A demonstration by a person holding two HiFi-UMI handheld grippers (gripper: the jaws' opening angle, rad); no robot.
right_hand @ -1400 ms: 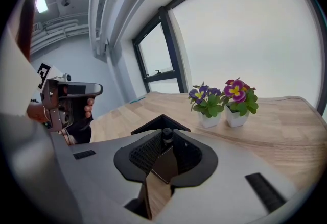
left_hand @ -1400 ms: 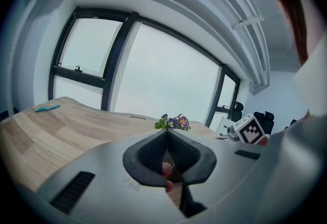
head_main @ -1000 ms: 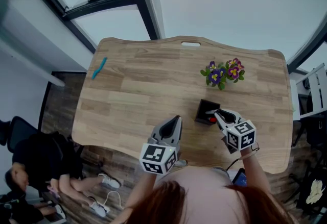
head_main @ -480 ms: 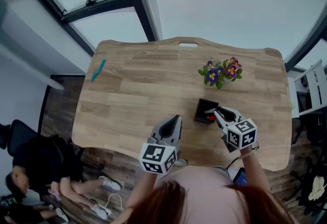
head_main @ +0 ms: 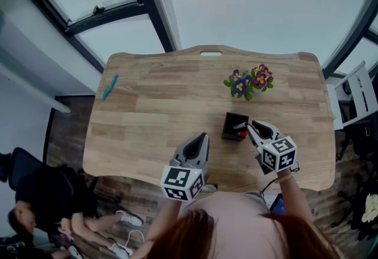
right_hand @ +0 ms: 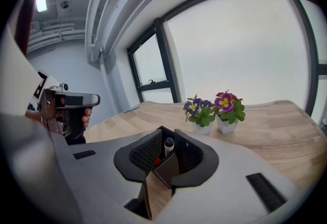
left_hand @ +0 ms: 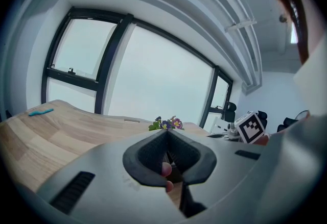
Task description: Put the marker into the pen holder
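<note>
The black square pen holder [head_main: 235,127] stands on the wooden table [head_main: 159,104], right of centre near the front. My right gripper [head_main: 248,127] is at the holder's right edge, shut on the marker [head_main: 241,131], whose red part shows at the holder's rim. In the right gripper view the marker [right_hand: 168,145] stands upright between the jaws of my right gripper [right_hand: 163,133], with its lower end inside the pen holder [right_hand: 166,170]. My left gripper [head_main: 202,137] hovers over the table's front edge, left of the holder, shut and empty; its tips [left_hand: 166,136] meet.
Two small pots of purple flowers [head_main: 248,81] stand behind the holder. A teal object [head_main: 110,87] lies at the table's far left edge. A person sits on the floor at lower left [head_main: 35,199]. A window frame runs behind the table.
The head view has shifted, so the table sits a little higher and further left. Both grippers keep their places; the right one stays at the holder with the marker.
</note>
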